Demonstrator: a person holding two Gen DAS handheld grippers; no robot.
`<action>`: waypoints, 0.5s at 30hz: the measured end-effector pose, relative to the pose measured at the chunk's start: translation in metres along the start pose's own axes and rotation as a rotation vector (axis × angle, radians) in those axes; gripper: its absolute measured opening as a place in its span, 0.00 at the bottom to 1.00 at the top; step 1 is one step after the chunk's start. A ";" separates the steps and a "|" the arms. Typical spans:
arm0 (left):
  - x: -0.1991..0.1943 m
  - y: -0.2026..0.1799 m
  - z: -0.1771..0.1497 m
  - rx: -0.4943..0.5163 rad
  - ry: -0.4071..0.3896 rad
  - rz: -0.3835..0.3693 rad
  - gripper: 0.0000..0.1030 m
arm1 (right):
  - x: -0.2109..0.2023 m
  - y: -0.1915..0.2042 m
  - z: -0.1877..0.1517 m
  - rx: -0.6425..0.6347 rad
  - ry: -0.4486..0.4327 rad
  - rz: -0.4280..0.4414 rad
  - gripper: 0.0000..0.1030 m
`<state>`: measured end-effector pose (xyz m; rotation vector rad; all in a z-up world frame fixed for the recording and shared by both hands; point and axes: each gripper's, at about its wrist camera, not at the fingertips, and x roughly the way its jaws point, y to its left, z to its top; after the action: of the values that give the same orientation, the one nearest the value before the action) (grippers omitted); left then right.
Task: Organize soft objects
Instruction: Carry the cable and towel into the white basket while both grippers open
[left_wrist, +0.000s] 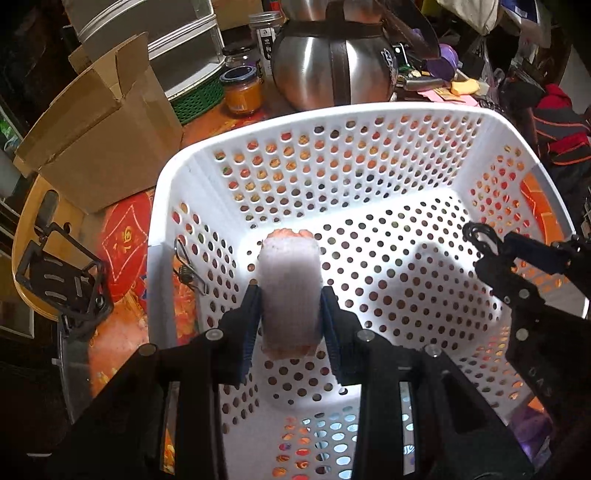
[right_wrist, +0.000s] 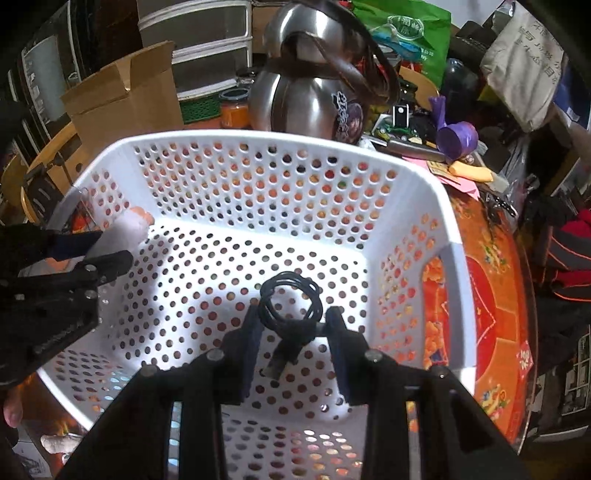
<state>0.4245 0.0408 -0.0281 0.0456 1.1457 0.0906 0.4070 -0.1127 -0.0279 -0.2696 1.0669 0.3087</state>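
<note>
A white perforated basket (left_wrist: 332, 114) stands on the table and fills both views (right_wrist: 258, 142). My left gripper (left_wrist: 290, 295) is shut on a soft pale roll with orange ends (left_wrist: 290, 291) and holds it over the basket's left side; the roll also shows in the right wrist view (right_wrist: 122, 229). My right gripper (right_wrist: 293, 321) is shut on a coiled black cable (right_wrist: 291, 302) and holds it above the basket floor. The right gripper with the cable (left_wrist: 480, 240) shows at the right of the left wrist view.
A steel kettle (left_wrist: 332, 66) stands behind the basket, with an orange jar (left_wrist: 242, 92), a green basket (left_wrist: 197, 98) and an open cardboard box (left_wrist: 99, 140) to the left. Clutter, a purple cup (right_wrist: 456, 138) and a metal clip (left_wrist: 188, 271) are around. The tablecloth (right_wrist: 487, 295) is orange-red.
</note>
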 end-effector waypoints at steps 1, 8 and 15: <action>0.001 0.000 0.001 -0.004 -0.003 -0.002 0.29 | 0.001 -0.001 0.000 -0.001 0.002 -0.002 0.33; -0.001 0.000 0.001 -0.010 -0.021 -0.014 0.50 | -0.006 -0.010 0.001 0.019 -0.016 -0.009 0.48; -0.036 0.003 -0.012 0.018 -0.114 -0.017 0.70 | -0.053 -0.019 -0.012 0.043 -0.128 0.032 0.65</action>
<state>0.3988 0.0397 -0.0001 0.0558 1.0326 0.0619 0.3808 -0.1412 0.0149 -0.1922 0.9507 0.3269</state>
